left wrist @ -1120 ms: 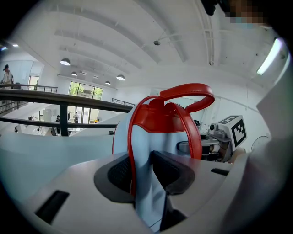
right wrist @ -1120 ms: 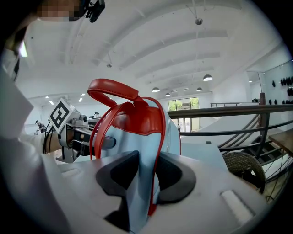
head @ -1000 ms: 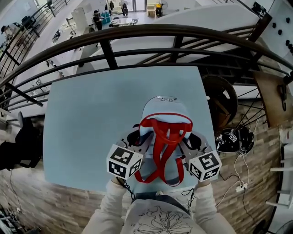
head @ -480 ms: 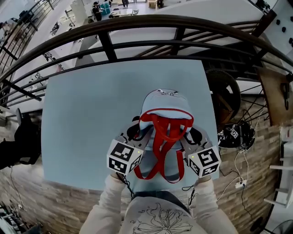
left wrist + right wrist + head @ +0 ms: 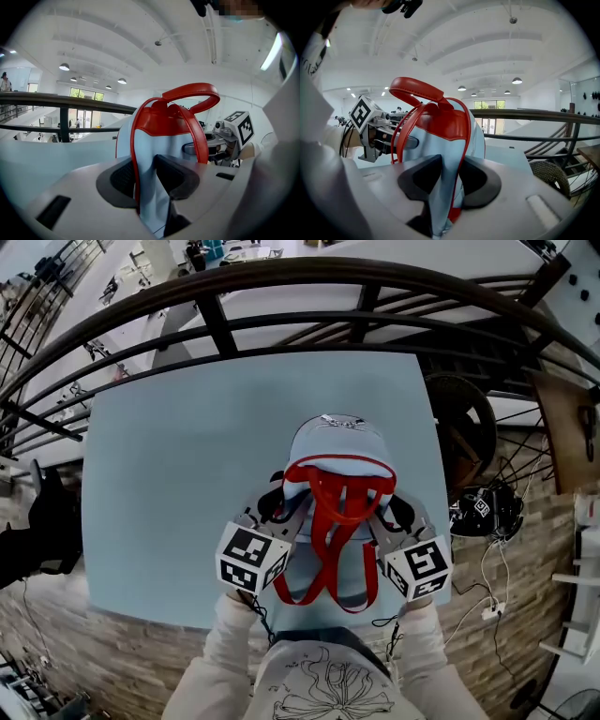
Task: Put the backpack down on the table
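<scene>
head view, backpack [image 5: 333,442]: pale blue with red straps [image 5: 330,521], upright over the near half of the table [image 5: 169,484]; the bag hides its own base, so i cannot tell if it touches the top.
head view, grippers: left gripper [image 5: 279,517] and right gripper [image 5: 392,518] flank the bag, one at each side of its upper part.
left gripper view, left gripper: clamped on a fold of blue cloth and red edging at the bag's side, pads pressing from both sides.
left gripper view, handle [image 5: 192,91]: red loop on top stands free, untouched.
right gripper view, right gripper: jaws have just been opening a little, yet cloth and red trim fill the gap with both pads on them.
right gripper view, woven basket [image 5: 555,176]: beyond the table edge; its inside is not visible.
handling: judged soft, floppy and fairly light. pinched side folds can slip, and the bag may slump once freed. the top handle looks the firmer hold.
contents: no opening shows, so what is in the bag is hidden. its rounded body suggests padding or some filling.
</scene>
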`<action>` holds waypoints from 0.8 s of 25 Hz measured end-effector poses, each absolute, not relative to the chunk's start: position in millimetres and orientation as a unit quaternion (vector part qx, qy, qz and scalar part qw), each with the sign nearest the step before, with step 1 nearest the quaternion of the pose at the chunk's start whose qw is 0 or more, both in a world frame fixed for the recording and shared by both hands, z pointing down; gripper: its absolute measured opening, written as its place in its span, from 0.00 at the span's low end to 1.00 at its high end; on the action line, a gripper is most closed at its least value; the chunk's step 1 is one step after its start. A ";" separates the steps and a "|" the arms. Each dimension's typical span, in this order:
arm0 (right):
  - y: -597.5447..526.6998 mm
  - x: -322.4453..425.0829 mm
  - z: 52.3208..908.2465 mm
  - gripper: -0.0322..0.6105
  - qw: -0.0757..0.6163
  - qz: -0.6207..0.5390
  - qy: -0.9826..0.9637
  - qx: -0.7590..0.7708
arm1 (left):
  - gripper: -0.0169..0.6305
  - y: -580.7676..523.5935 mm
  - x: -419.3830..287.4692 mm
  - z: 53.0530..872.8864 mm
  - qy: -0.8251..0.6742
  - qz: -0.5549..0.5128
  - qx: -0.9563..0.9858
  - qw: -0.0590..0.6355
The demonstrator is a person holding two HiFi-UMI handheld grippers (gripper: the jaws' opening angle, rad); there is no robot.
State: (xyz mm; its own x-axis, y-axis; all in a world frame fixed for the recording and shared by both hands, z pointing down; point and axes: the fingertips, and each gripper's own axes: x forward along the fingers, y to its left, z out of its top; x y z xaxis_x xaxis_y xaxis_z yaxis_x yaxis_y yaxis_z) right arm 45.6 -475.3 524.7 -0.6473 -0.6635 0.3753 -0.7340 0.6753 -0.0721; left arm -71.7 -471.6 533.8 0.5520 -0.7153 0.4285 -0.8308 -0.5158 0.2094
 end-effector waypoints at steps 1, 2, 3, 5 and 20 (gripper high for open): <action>-474.7 45.1 525.0 0.25 0.161 0.110 -0.901 0.387 | 0.21 -470.9 -72.1 534.5 -0.451 0.144 0.858 0.200; -474.1 44.7 525.5 0.25 0.160 0.110 -0.902 0.386 | 0.21 -470.1 -72.6 535.4 -0.451 0.142 0.858 0.202; -473.7 44.1 526.0 0.25 0.159 0.110 -0.903 0.385 | 0.22 -469.3 -73.2 536.3 -0.452 0.139 0.857 0.203; -472.7 42.8 526.9 0.26 0.158 0.109 -0.903 0.383 | 0.22 -467.7 -74.6 538.0 -0.452 0.134 0.857 0.206; -450.5 44.5 532.4 0.28 0.152 0.119 -0.904 0.382 | 0.26 -446.3 -76.6 544.5 -0.472 0.121 0.846 0.218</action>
State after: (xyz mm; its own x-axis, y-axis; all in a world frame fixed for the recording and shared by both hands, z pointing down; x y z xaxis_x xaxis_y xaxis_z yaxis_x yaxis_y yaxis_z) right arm 44.5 -450.5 532.4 -0.6618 -0.6551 0.3645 -0.7269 0.6796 -0.0985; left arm -76.6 -446.3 544.5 0.5249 -0.7455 0.4106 -0.8512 -0.4596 0.2535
